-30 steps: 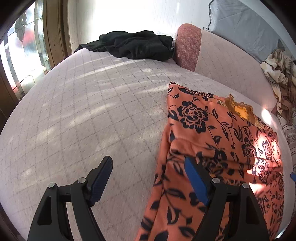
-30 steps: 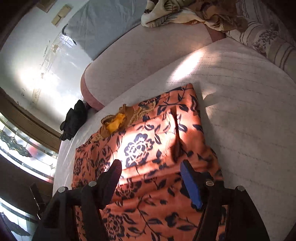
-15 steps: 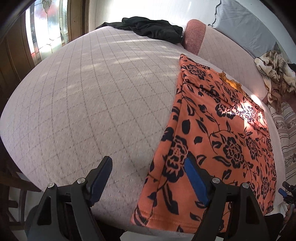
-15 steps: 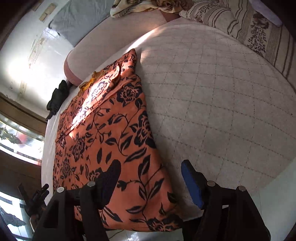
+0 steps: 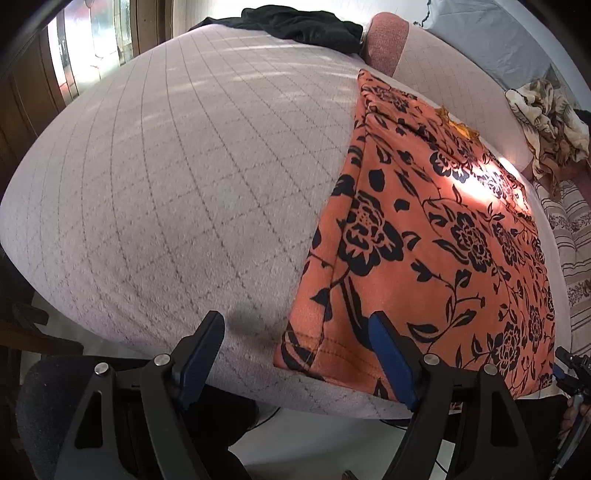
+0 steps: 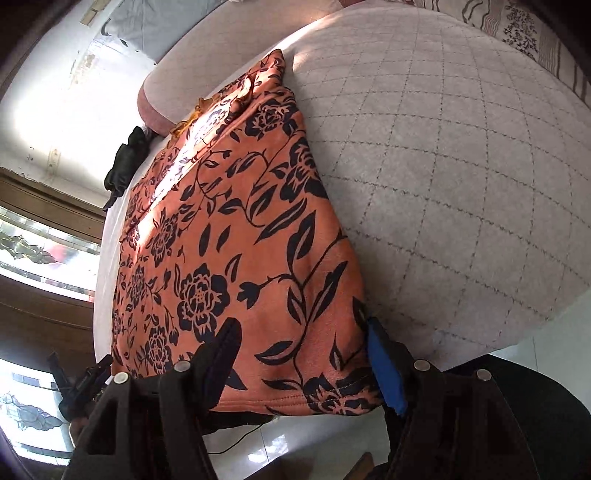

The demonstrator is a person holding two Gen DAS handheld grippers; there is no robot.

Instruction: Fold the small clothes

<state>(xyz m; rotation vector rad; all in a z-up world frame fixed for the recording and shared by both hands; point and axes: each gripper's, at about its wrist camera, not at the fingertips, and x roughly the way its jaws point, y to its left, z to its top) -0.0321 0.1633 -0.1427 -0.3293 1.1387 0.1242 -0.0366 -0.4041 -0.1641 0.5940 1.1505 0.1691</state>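
While sun comes in through the window (image 5: 92, 48) with its dark wood frame, a big soft bed (image 5: 177, 177) fills most of both views. Its cover is pale and grey-pink, with thin lines that cross to make diamond shapes. An orange cloth with black flowers (image 5: 436, 229) lies spread flat on the bed and reaches right down to the near edge, where its stitched hem hangs a little over the side. A bright patch of sun falls across the far part of the cloth. The left gripper (image 5: 295, 354) has its two claws wide apart over the near left corner of the cloth; one claw is over bare bed and the other is over the cloth, and they pinch nothing. The right gripper (image 6: 299, 358) also has its claws apart, one on each side of the near right corner of the cloth, and they do not squeeze it. At the far end of the bed sit a pink padded headboard (image 5: 388, 40) and a heap of black clothes (image 5: 295, 26). A grey pillow (image 5: 487, 37) leans by the white wall. A crumpled tan and cream cloth (image 5: 546, 122) and a striped blanket (image 5: 572, 236) lie off to the right side. Below the bed edge the floor (image 6: 280, 446) is white and shiny.
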